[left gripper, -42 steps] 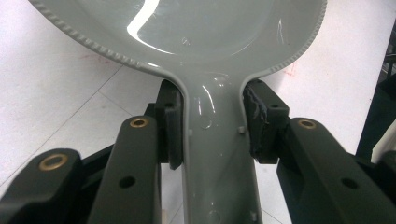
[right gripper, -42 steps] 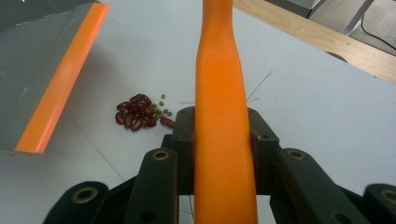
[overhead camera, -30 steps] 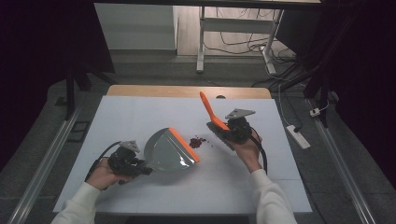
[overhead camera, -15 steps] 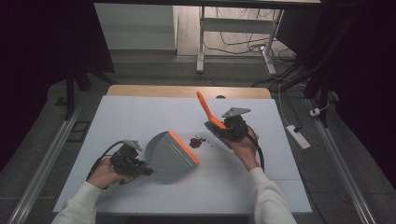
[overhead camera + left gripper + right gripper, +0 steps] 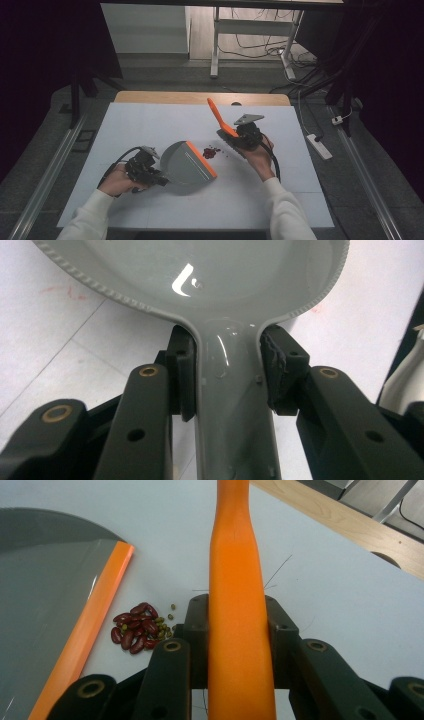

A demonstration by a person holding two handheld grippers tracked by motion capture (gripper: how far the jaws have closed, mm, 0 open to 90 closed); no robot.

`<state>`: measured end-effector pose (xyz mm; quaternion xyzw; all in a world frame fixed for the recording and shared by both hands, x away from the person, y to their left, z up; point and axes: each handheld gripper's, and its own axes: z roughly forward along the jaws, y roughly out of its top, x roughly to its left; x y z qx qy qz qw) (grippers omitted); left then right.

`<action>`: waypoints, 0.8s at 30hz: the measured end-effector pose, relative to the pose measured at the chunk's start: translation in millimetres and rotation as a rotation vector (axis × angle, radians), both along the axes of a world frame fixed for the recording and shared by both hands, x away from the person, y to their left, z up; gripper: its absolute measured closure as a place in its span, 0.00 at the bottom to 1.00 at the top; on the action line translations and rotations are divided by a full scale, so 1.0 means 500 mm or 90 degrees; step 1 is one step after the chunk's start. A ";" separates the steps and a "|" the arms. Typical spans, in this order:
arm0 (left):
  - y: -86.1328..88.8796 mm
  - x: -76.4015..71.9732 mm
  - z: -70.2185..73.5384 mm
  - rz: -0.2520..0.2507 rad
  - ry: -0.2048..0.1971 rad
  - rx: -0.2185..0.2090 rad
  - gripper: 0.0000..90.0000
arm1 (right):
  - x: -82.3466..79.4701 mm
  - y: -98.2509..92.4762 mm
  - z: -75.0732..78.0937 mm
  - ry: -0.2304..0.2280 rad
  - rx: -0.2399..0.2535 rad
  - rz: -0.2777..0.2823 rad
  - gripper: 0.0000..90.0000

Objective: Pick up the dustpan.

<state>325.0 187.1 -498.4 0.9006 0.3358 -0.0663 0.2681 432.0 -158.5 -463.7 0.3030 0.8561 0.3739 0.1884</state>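
Note:
A grey dustpan (image 5: 182,162) with an orange front lip (image 5: 202,161) rests on the white table at left of centre. My left gripper (image 5: 156,176) is shut on the dustpan's handle (image 5: 227,390), with both pads pressed against its sides just behind the pan (image 5: 200,270). A small heap of red and green beans (image 5: 211,151) lies just right of the lip. Beyond the heap, my right gripper (image 5: 235,136) is shut on an orange brush handle (image 5: 219,117) that slants up and away. In the right gripper view the handle (image 5: 235,605) runs between the jaws, with the beans (image 5: 137,630) and the dustpan (image 5: 45,590) to its left.
The white table top (image 5: 150,125) has a wooden strip (image 5: 200,97) along its far edge. A white power strip (image 5: 318,146) lies on the floor to the right. A metal frame's legs (image 5: 216,45) stand beyond the table. Rails run along both sides.
The brush handle's tip has leaned slightly to the left. The dustpan has barely shifted, and both grips are unchanged.

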 end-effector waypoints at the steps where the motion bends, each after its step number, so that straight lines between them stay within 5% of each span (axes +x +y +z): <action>1: -0.001 0.000 0.000 0.000 0.001 0.001 0.69 | 0.001 0.001 -0.002 0.001 -0.002 0.001 0.78; 24: -0.004 0.002 -0.010 -0.006 0.013 -0.009 0.69 | 0.015 0.028 -0.039 0.018 -0.035 0.006 0.78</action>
